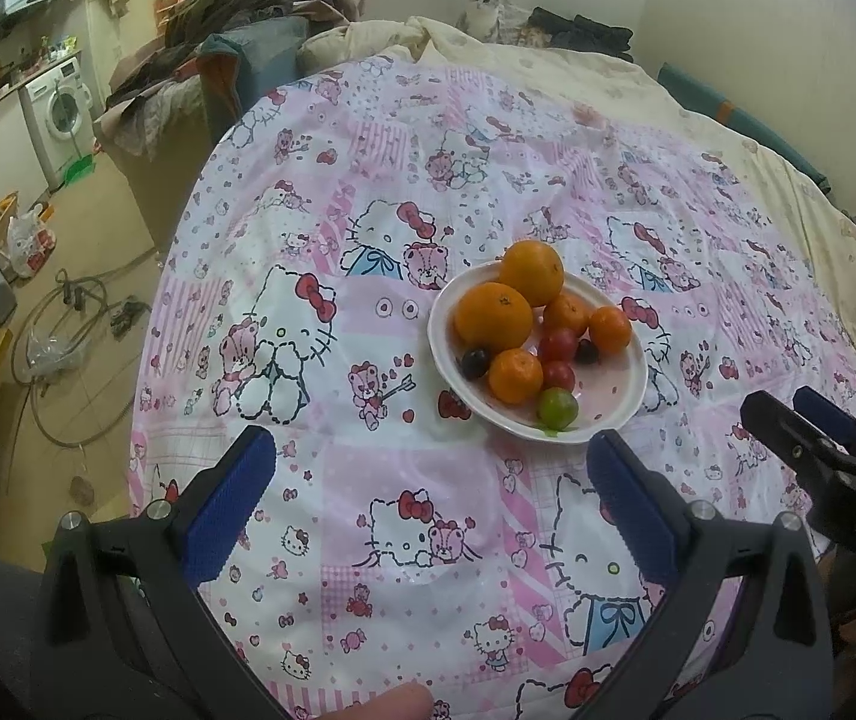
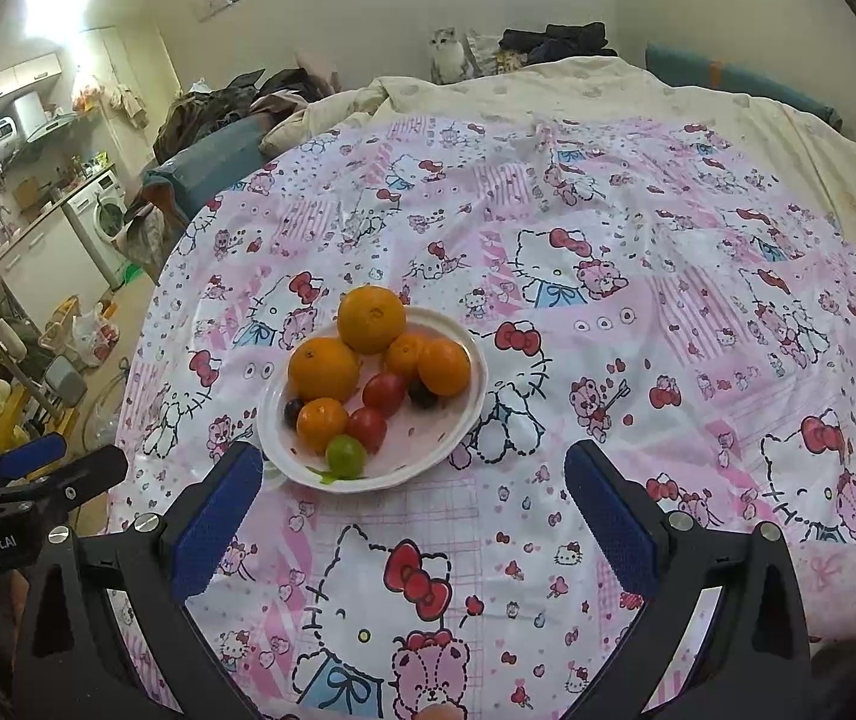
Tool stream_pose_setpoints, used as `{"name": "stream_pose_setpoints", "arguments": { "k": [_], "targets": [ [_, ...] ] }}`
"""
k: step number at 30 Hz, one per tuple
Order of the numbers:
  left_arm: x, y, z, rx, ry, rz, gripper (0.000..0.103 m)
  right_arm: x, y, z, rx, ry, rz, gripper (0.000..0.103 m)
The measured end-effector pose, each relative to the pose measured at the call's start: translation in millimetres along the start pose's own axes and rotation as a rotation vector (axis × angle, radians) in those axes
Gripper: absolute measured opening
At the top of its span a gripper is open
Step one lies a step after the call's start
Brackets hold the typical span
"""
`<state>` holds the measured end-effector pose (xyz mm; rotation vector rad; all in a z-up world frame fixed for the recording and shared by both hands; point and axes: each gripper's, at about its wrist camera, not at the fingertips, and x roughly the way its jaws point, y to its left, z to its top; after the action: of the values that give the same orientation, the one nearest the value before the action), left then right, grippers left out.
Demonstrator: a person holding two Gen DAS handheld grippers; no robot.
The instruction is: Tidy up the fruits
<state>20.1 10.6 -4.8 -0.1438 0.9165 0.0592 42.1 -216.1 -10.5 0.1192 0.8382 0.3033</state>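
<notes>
**Hovering over a plate of fruit on the bed**

Hovering above the bed (image 1: pixel 368 468), the left tongs (image 1: pixel 430 501) are spread wide and hold nothing; the right tongs (image 2: pixel 413 513) are likewise spread wide and empty. The plate (image 1: pixel 619 402) sits on the pink cartoon-print sheet (image 2: pixel 667 312), just beyond both pairs of blue, stippled pads.

From the left wrist, the plate lies ahead and right of centre, and the right tongs show at the right edge with black arms. From the right wrist, the plate (image 2: pixel 451 438) lies ahead and left, close to the left pad, and the left tongs (image 2: pixel 44 465) show at the left edge.

The plate is white, shallow and round, with a glossy rim. On it lie two large oranges (image 1: pixel 493 316), dimpled and matte, three smaller ones (image 1: pixel 514 376), two smooth red tomatoes (image 1: pixel 558 344), two dark round fruits, possibly grapes (image 1: pixel 475 362), and a green fruit (image 1: pixel 556 408) at the near rim.

A cat (image 1: pixel 483 12) sits by the wall beyond a cream quilt (image 2: pixel 547 90). A washer (image 1: pixel 62 111) stands to the left.
</notes>
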Motion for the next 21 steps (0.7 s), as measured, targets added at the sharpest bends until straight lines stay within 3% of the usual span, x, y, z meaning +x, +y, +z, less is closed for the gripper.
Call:
{"name": "stream_pose_setpoints", "arguments": {
  "k": [21],
  "targets": [
    [-0.5, 0.8, 0.2, 0.002, -0.002, 0.000, 0.102, -2.0, 2.0, 3.0, -0.007, -0.001, 0.006, 0.103]
  ]
}}
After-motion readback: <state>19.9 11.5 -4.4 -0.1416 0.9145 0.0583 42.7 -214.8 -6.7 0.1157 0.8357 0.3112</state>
